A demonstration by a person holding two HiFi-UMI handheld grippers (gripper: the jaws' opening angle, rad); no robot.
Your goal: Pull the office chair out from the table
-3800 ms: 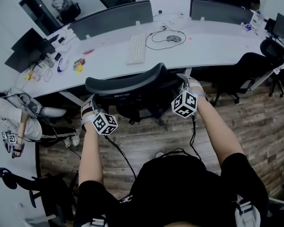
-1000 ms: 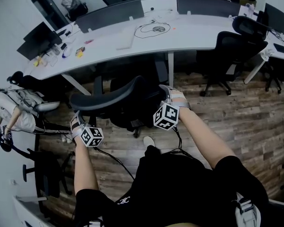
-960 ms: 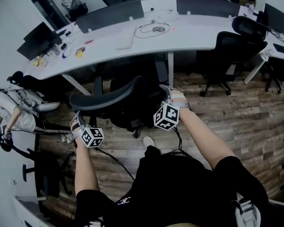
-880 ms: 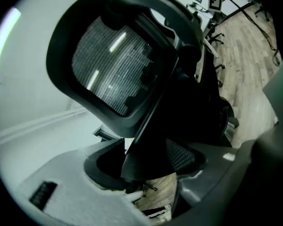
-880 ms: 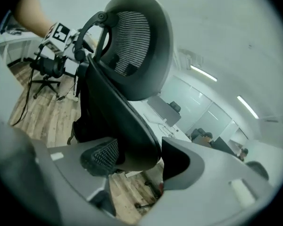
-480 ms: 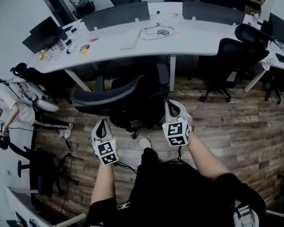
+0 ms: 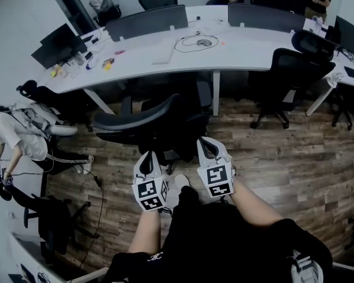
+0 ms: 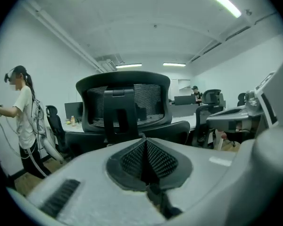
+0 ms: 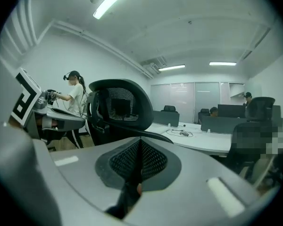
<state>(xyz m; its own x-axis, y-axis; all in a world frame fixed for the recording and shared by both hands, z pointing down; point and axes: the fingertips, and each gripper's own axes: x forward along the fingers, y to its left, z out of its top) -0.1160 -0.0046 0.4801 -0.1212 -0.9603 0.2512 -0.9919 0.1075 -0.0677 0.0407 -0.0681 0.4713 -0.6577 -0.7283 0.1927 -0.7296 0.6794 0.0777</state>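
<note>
While apart from table (image 7: 248,46), chair (image 7: 143,121) (upright)

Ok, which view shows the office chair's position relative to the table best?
The head view: the whole office chair shows from above, together with the table edge. The left gripper view shows only its backrest head-on; the right gripper view shows that backrest at an angle.

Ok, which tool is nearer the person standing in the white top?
Left. The left tool sits behind the office chair, on the side toward the person; the right tool is further over, past the left one, beside the chair's other edge.
</note>
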